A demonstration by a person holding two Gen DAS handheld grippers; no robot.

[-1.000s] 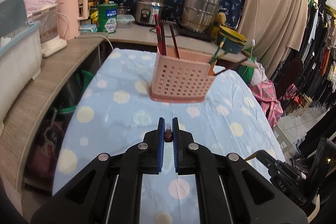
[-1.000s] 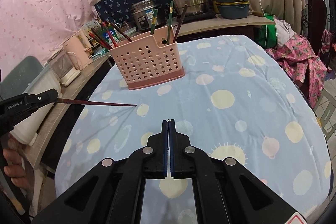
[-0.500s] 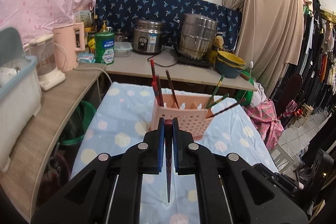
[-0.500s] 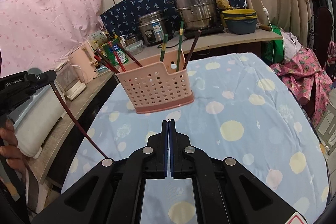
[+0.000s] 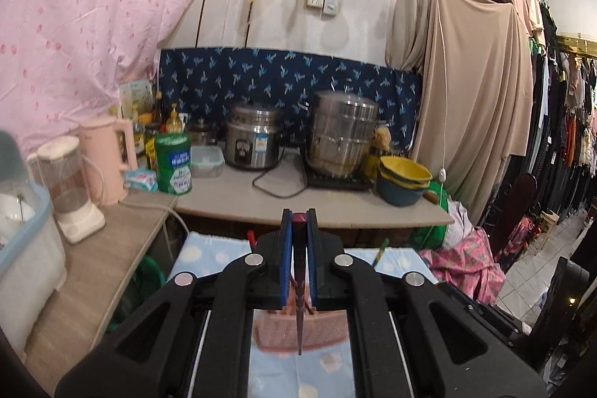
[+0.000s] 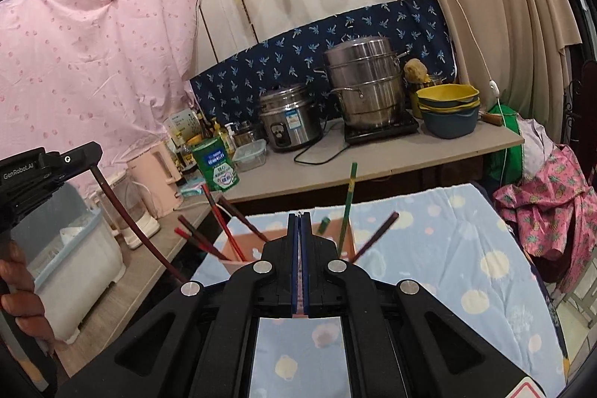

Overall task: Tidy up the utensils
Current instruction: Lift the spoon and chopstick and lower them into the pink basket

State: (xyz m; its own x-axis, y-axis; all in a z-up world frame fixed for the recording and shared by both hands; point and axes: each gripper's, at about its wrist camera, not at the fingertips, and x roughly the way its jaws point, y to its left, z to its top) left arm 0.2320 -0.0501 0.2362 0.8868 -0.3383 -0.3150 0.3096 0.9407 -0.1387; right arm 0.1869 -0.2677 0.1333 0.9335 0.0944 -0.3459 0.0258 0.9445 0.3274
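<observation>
My left gripper (image 5: 299,217) is shut on a dark red chopstick (image 5: 299,304) that hangs point down, its tip over the pink perforated utensil basket (image 5: 300,331) on the table. In the right wrist view the left gripper (image 6: 80,155) is at the far left, with the chopstick (image 6: 127,222) slanting down toward the basket (image 6: 238,262). The basket holds several red, dark and green chopsticks (image 6: 347,207). My right gripper (image 6: 300,215) is shut and empty, just in front of the basket, which it partly hides.
The table has a blue cloth with pale dots (image 6: 466,248). A wooden counter (image 5: 100,248) runs along the left with a blender (image 5: 71,189), a pink kettle (image 5: 110,159) and a plastic bin (image 6: 74,271). Behind stand a rice cooker (image 5: 252,140), a steamer pot (image 5: 345,137) and stacked bowls (image 5: 403,181).
Both grippers have lifted and tilted up, so the basket sits lower in both views. The left gripper has swung the chopstick from level to hanging point down over the basket.
</observation>
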